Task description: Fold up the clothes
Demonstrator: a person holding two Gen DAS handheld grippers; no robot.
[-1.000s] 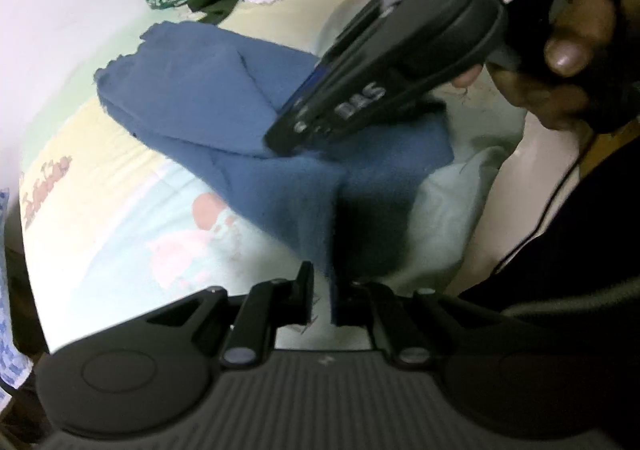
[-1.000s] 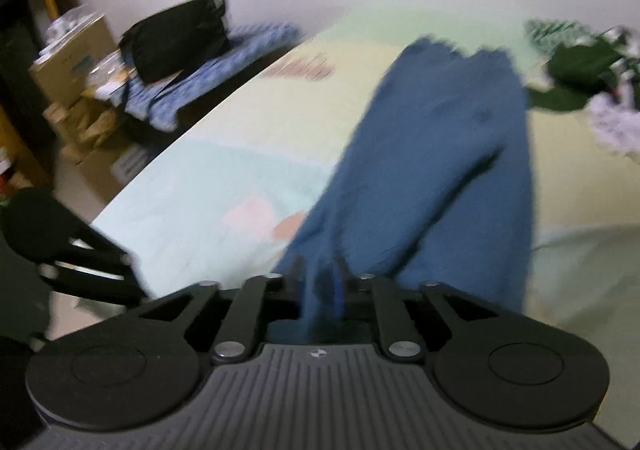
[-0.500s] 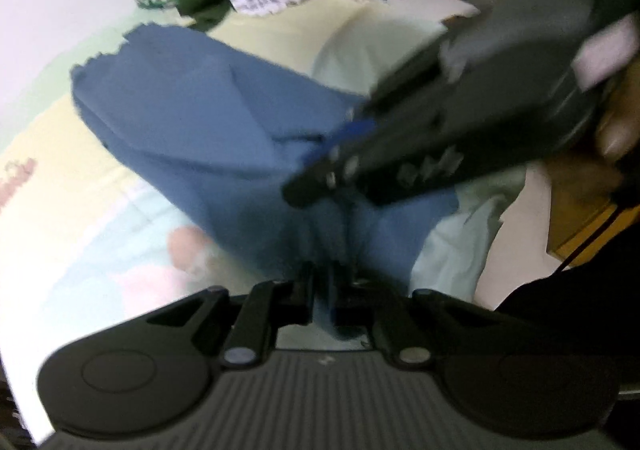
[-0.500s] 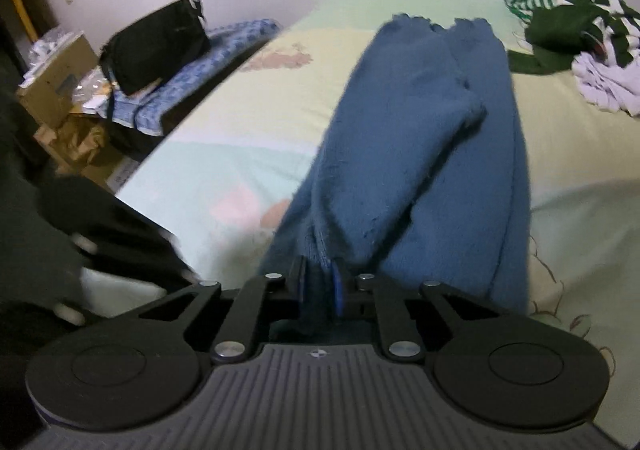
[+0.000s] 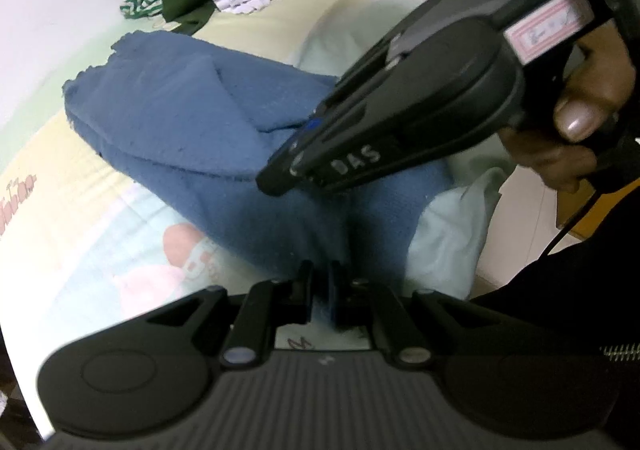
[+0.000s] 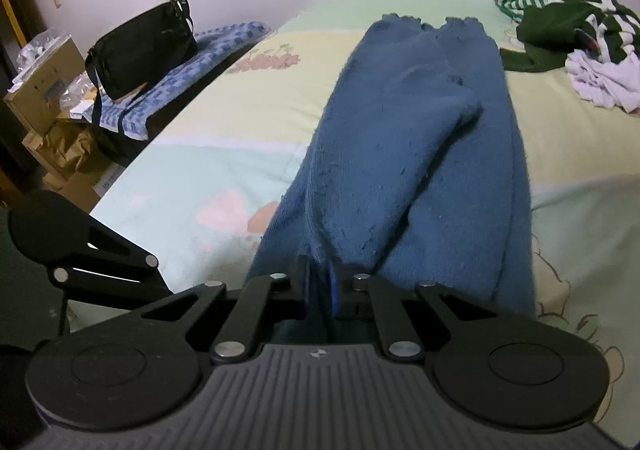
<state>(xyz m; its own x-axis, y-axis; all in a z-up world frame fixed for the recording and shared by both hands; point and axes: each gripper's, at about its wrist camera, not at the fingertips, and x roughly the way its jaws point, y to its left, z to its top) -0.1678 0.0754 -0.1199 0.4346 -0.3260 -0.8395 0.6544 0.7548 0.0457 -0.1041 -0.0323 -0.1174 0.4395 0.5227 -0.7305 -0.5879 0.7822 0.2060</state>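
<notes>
A blue knitted garment [image 5: 180,121] lies lengthwise on the pastel bed sheet [image 5: 80,189], partly folded over itself, its near end hanging at the bed's edge. My left gripper [image 5: 320,284] is shut on that near edge of the cloth. In the right wrist view the same blue garment [image 6: 420,129] runs away from me, and my right gripper [image 6: 320,284] has a fold of its near end between the pads, with its jaws closing onto it. The right gripper's body [image 5: 400,121], held by a hand [image 5: 580,121], crosses the left wrist view just above the cloth.
A pile of green-striped [image 6: 560,21] and white clothes [image 6: 600,81] lies at the far right of the bed. Left of the bed are a black bag [image 6: 144,41] on a blue patterned cloth and cardboard boxes [image 6: 44,85]. The wall runs behind.
The right jaws have narrowed onto the fold of blue cloth. The left gripper stays shut on the garment's edge and has sunk slightly. The right gripper swung briefly, then steadied.
</notes>
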